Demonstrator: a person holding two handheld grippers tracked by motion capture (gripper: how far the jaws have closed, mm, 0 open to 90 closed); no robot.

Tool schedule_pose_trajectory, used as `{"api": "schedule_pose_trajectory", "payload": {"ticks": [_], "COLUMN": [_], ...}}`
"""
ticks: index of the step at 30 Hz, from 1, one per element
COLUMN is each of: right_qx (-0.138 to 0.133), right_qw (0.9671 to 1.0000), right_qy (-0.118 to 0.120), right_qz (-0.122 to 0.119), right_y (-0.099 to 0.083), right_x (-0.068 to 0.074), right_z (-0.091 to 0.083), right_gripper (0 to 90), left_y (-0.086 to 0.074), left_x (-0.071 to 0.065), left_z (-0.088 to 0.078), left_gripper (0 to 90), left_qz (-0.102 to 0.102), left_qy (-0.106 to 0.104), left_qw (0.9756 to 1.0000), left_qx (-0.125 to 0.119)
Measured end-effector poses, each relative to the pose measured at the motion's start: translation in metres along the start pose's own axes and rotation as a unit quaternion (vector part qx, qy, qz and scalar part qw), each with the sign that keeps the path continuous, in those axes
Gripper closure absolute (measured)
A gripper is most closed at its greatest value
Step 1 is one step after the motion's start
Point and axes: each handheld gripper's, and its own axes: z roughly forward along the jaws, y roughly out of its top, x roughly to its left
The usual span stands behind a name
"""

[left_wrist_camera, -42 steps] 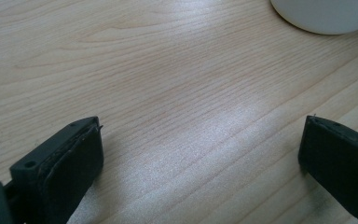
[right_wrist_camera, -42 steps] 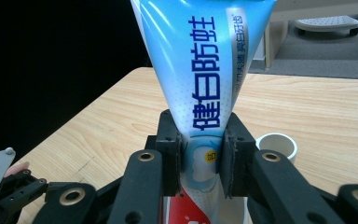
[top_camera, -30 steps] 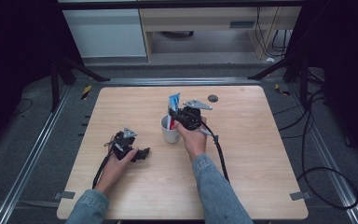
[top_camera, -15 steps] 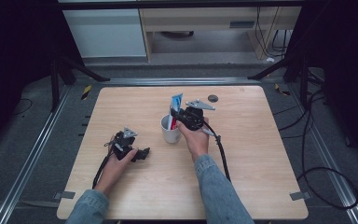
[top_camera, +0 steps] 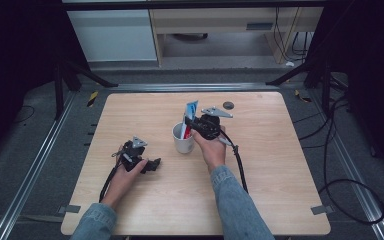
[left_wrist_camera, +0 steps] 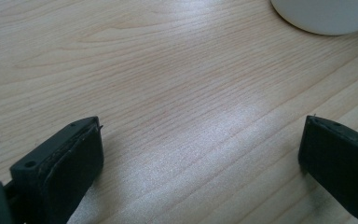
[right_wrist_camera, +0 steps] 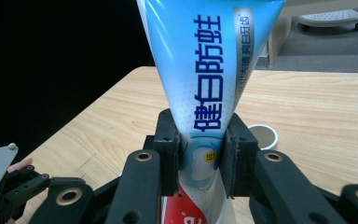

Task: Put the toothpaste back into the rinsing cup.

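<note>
Very little differs. The blue-and-white toothpaste tube with a red lower end (top_camera: pixel 192 108), clamped in your right gripper (top_camera: pixel 188 125), has drifted a touch toward the bench's right edge. Its flat top now stands slightly nearer the gripper's grey three-cornered plate (top_camera: pixel 216 112). The shift is small, and I cannot tell whether the tube tilted or slid sideways above the white cup (top_camera: pixel 183 142).

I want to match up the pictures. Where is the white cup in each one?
High view: the white cup stands mid-table, just left of the right gripper.
Left gripper view: its base sits at the top right edge.
Right gripper view: its rim peeks out right of the toothpaste tube.
Shared landmark: the wooden table.
</note>
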Motion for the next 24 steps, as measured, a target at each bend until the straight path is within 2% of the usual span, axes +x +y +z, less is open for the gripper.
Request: {"api": "schedule_pose_trajectory", "payload": {"ticks": [24], "right_qx": [0.010], "right_qw": [0.9999], "right_qy": [-0.003], "right_qz": [-0.011], "right_y": [0.0015], "right_x": [-0.0013], "right_z": [-0.0013], "right_gripper": [67.2], "left_y": [0.0000], "left_x": [0.0000], "left_z": [0.0000], "left_gripper": [0.0], "left_qz": [0.000], "left_qy": [0.000], "left_qw": [1.0000], "left_qx": [0.000]}}
